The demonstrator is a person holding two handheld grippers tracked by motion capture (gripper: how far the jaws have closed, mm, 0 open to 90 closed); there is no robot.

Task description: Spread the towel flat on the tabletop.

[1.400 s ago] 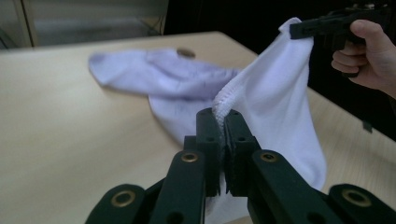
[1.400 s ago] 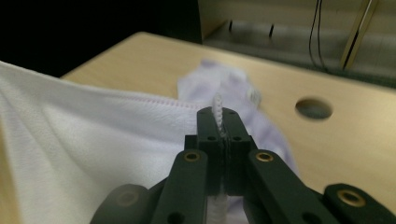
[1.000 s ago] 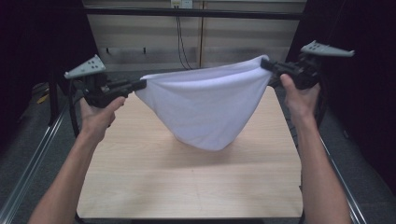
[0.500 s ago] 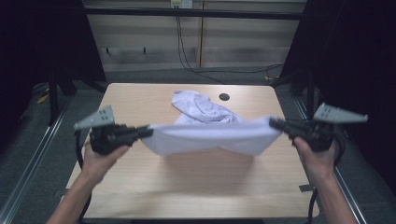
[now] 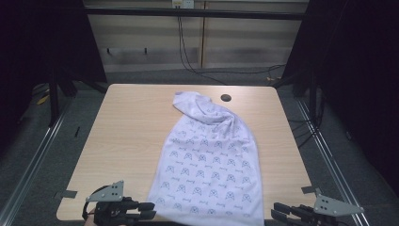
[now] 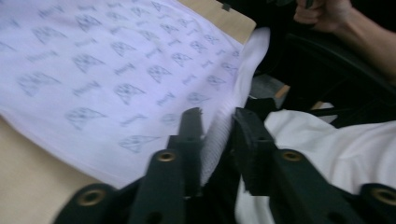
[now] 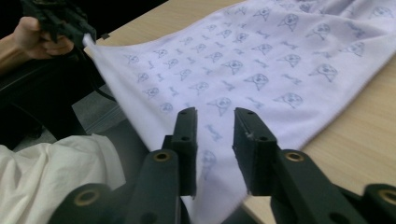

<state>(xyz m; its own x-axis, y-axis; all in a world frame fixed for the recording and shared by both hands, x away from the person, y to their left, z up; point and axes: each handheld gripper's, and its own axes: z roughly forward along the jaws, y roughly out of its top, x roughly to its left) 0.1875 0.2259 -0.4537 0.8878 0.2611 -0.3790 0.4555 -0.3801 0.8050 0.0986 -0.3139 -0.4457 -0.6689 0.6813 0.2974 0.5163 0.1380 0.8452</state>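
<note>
While the printed cloth (image 5: 209, 160) lies lengthwise on the tabletop (image 5: 122, 136), running away from the person, the left gripper (image 6: 215, 122) pinches its near corner; the right gripper (image 7: 215, 122) gapes over the near hem.

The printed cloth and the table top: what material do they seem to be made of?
The cloth looks like soft, thin white fabric, matte, with a small grey print; it creases and drapes over the table edge. Its hem looks ribbed in the left gripper view. The table top seems to be light wood or laminate, smooth, with faint grain.
</note>
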